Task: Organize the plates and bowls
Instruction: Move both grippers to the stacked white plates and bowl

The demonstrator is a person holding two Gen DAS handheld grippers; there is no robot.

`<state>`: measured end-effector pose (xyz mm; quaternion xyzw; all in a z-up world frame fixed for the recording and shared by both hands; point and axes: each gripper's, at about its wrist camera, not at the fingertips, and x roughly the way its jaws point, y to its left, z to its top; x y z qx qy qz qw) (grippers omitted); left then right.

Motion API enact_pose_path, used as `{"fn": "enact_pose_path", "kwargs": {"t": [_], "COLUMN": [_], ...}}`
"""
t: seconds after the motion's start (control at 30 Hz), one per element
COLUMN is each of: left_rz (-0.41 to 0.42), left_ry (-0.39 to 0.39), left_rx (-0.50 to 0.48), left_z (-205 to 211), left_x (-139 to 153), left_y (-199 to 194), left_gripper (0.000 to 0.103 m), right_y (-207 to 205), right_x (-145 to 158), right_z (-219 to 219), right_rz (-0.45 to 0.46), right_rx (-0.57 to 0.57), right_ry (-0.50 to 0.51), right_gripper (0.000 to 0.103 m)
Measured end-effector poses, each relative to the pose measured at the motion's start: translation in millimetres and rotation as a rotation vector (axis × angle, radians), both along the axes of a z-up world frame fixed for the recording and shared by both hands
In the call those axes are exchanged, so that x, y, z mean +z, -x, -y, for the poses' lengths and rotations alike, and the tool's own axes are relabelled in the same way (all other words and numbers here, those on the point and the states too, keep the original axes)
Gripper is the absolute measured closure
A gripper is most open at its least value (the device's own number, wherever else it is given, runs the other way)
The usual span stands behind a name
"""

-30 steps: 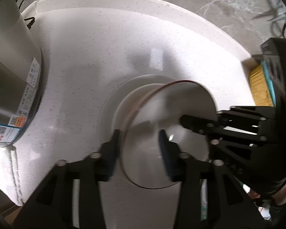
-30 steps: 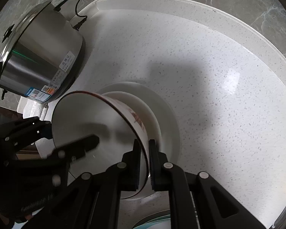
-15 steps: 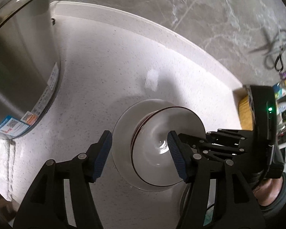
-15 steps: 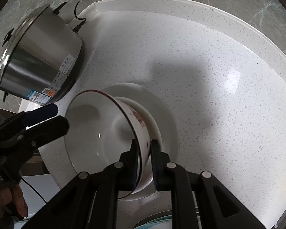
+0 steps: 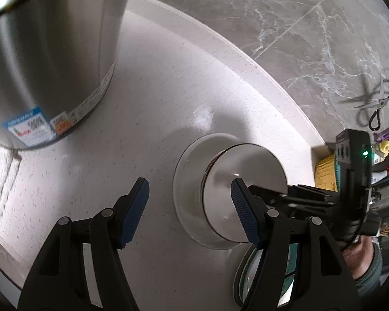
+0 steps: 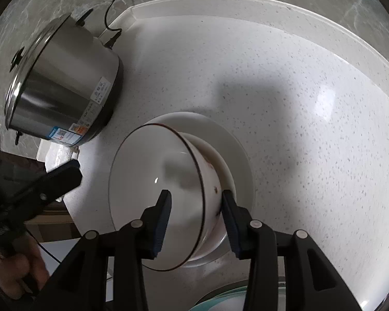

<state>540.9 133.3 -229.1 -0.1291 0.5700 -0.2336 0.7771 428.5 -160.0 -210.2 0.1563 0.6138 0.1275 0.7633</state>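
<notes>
Basically the bowl-stacking step is at its release. Bowl [image 6: 155, 194], white with a dark rim line and red marks on its side, sits nested in a stack: it rests in a second white dish [image 6: 227, 173], which sits on a plate [image 6: 242, 160] on the counter [image 6: 298, 103], near the steel pot [image 6: 62, 90].

Right gripper [image 6: 195, 207] has just been opening; its jaws now straddle the bowl's near rim, one pad inside, one outside, both clear of the wall, so nothing pinched. Left gripper [image 5: 189, 207] has also been spreading, wide open and empty, off to the pot side of the stack in the left view.

Bowl looks settled, maybe slightly tilted; hard to tell through the fisheye.

Next, I'd judge: lift the right gripper straight up off the rim without snagging it, since a sideways pull could drag the bowl askew. Then go for the teal-rimmed dish [image 5: 246, 280] at the near edge, only partly visible.
</notes>
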Motion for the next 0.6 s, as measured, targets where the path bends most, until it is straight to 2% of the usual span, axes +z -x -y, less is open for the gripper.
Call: {"fn": "enact_pose_path", "kwargs": {"t": [0.1, 0.3, 0.47, 0.53, 0.6], "left_rz": [-0.02, -0.041, -0.066, -0.071, -0.077], "left_ry": [0.008, 0.015, 0.018, 0.021, 0.023], "left_rx": [0.012, 0.011, 0.019, 0.018, 0.019], "left_z": [-6, -9, -11, -9, -9], "left_x": [-9, -18, -27, -30, -33], "left_y": [3, 5, 7, 7, 7], "left_gripper": [0.039, 0.039, 0.039, 0.039, 0.039], "right_y": [-2, -2, -4, -3, -3], "right_x": [0, 6, 6, 6, 5], "right_z": [0, -11, -26, -33, -42], "right_rz": [-0.033, -0.015, -0.006, 0.005, 0.004], "right_rx": [-0.006, 0.031, 0.113, 0.149, 0.192], "right_ry": [0.006, 0.087, 0.189, 0.217, 0.263], "right_gripper": [0.058, 0.057, 0.048, 0.04, 0.039]}}
